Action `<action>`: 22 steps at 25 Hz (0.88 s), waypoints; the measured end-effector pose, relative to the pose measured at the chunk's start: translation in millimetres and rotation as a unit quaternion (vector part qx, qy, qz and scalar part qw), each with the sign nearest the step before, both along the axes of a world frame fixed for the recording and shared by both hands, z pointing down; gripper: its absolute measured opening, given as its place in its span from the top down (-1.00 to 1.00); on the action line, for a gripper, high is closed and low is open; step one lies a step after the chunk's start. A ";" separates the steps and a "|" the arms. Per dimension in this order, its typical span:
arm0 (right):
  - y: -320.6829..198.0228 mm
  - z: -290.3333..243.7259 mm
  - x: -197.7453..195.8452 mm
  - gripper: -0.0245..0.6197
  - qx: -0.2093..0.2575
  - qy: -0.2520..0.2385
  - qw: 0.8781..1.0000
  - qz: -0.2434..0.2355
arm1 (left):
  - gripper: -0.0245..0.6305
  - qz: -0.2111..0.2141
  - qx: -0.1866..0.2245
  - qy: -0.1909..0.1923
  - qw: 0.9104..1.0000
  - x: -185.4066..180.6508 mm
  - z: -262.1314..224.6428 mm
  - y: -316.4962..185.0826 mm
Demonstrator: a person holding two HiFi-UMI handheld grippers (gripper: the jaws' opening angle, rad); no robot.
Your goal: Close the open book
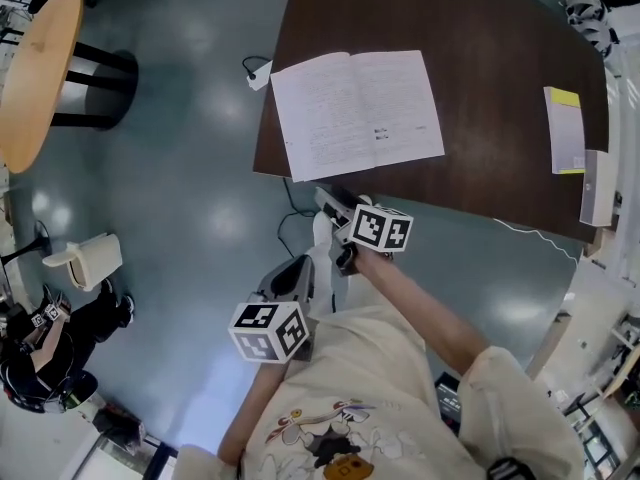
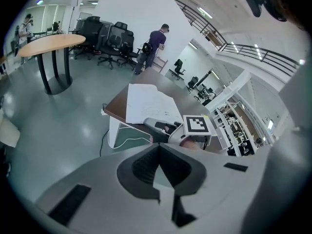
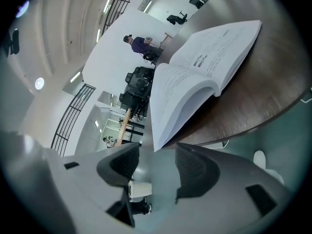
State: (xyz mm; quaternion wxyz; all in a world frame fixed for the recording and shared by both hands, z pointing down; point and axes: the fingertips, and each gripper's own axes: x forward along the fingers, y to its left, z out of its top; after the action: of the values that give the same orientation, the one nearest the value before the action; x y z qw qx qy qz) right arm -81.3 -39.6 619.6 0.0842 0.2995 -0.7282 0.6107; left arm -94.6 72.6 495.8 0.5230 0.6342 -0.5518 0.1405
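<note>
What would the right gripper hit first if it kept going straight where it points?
Most likely the near corner of the open book, which sits at the table edge just ahead of the right gripper and its open jaws. Depth is hard to judge.

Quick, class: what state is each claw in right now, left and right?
Left claw: closed, holding nothing.
Right claw: open, empty, close to the open book.

an open-plan office: black swivel chairs (image 2: 105,38), round wooden table (image 2: 51,42), railed mezzanine (image 2: 265,57)
</note>
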 end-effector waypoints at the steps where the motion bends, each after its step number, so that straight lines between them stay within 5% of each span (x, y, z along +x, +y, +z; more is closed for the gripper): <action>1: -0.3 1.3 -1.4 0.23 -0.006 -0.002 1.000 0.005 | 0.91 -0.002 -0.005 -0.001 1.000 -1.0 3.7 0.7; 18: -21.4 15.0 -17.4 0.23 -0.075 -0.050 0.992 0.086 | 0.91 -0.032 -0.015 -0.016 0.999 -18.5 9.4 4.8; 22: -24.7 23.5 -18.3 0.38 -0.109 -0.053 0.986 0.119 | 0.91 -0.028 -0.013 -0.018 0.999 -20.3 9.4 6.0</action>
State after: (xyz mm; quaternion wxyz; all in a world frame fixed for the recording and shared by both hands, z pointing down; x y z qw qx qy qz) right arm -99.6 -64.3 643.1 0.0044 0.3406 -0.6200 0.7068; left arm -114.9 78.5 505.2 0.5246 0.6093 -0.5768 0.1444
